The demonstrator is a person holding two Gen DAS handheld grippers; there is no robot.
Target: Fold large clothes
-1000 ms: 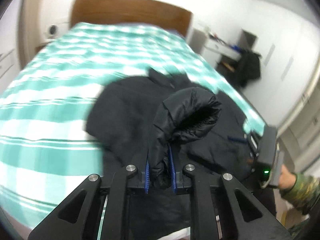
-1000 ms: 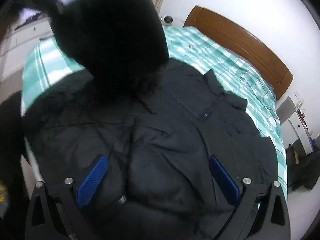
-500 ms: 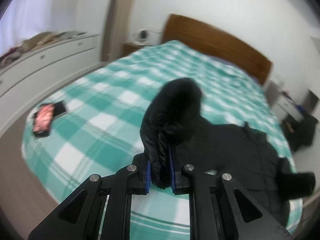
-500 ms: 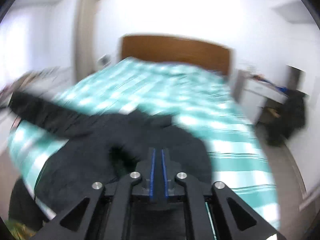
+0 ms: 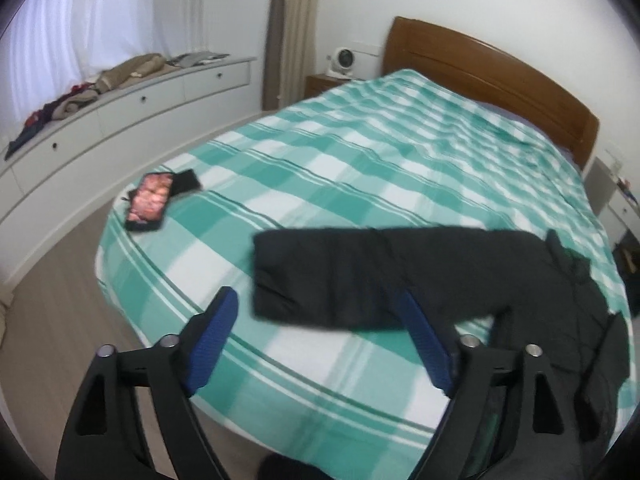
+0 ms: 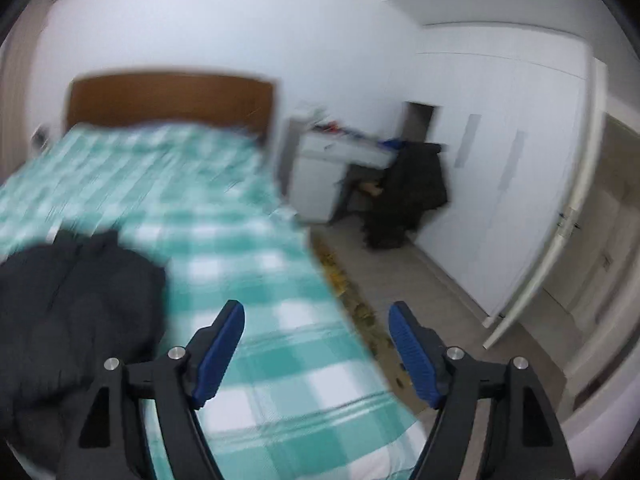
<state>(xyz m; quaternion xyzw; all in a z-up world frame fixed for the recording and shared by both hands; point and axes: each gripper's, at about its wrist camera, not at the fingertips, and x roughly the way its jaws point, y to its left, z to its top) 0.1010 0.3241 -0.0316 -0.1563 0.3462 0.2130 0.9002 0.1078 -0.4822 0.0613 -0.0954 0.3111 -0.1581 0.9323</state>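
Black jacket [image 5: 420, 276] lay spread on the checked bedspread [image 5: 360, 168], one sleeve stretched flat toward the phone [image 5: 150, 200] near the bed's corner. Left gripper [image 5: 324, 344] had just sprung apart, nothing between its blue pads, hovering over the sleeve's cuff. Right gripper [image 6: 316, 354] had been opening too, empty, just beside the jacket.

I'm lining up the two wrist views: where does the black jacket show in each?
Left wrist: black jacket, lower centre to right, one sleeve stretched leftward on the bed.
Right wrist: jacket at the left edge, blurred.
Shared landmark: the brown wooden headboard behind the green checked bedspread.
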